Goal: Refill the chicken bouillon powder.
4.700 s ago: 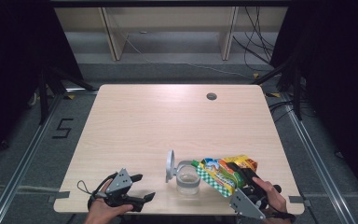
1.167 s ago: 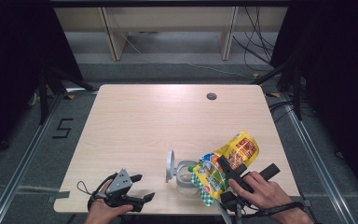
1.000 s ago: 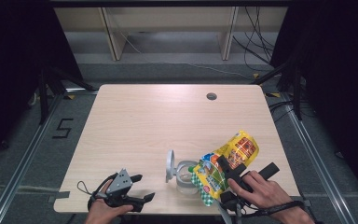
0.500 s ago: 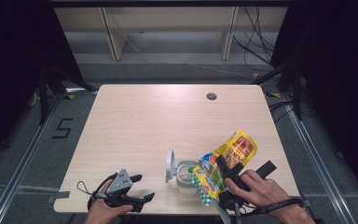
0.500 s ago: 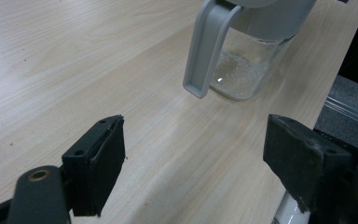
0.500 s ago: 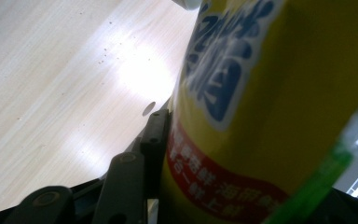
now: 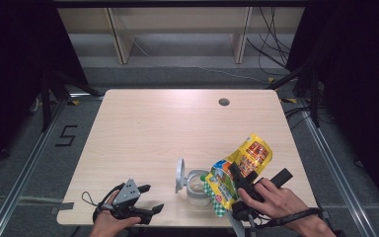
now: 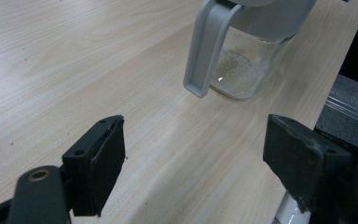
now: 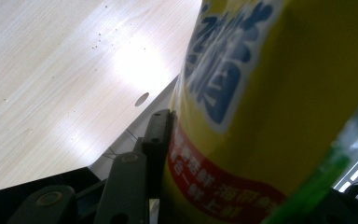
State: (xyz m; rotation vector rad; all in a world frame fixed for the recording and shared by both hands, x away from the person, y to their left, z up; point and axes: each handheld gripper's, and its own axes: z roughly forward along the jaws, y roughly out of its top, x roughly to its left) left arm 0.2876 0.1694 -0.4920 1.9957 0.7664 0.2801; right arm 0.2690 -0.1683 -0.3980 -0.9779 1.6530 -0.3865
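Dark walls and grey floor are seen around a light wooden table [image 7: 168, 128], and a small round hole [image 7: 223, 102] is seen near the table's far edge. A clear jar [image 7: 197, 186] is stood near the front edge of the table, with its grey lid [image 7: 179, 175] flipped up on its left side. A little pale powder is seen at the bottom of the jar in the left gripper view [image 8: 242, 70].

A yellow snack bag [image 7: 239, 170] is held up and tilted by the right gripper [image 7: 242, 185], so that the bag's lower green end is hung right over the open jar. The bag is pinched between the two black jaws, and one jaw is seen pressed flat on the bag in the right gripper view [image 9: 242, 116]. The right hand [image 7: 271, 200] is wrapped around the gripper near the front right part of the table.

The left gripper [image 7: 145, 200] is laid low near the front left edge of the table and held by the left hand [image 7: 109, 224]. Its jaws are spread wide apart, and nothing is held between them. It is pointed toward the jar and kept well apart from it.
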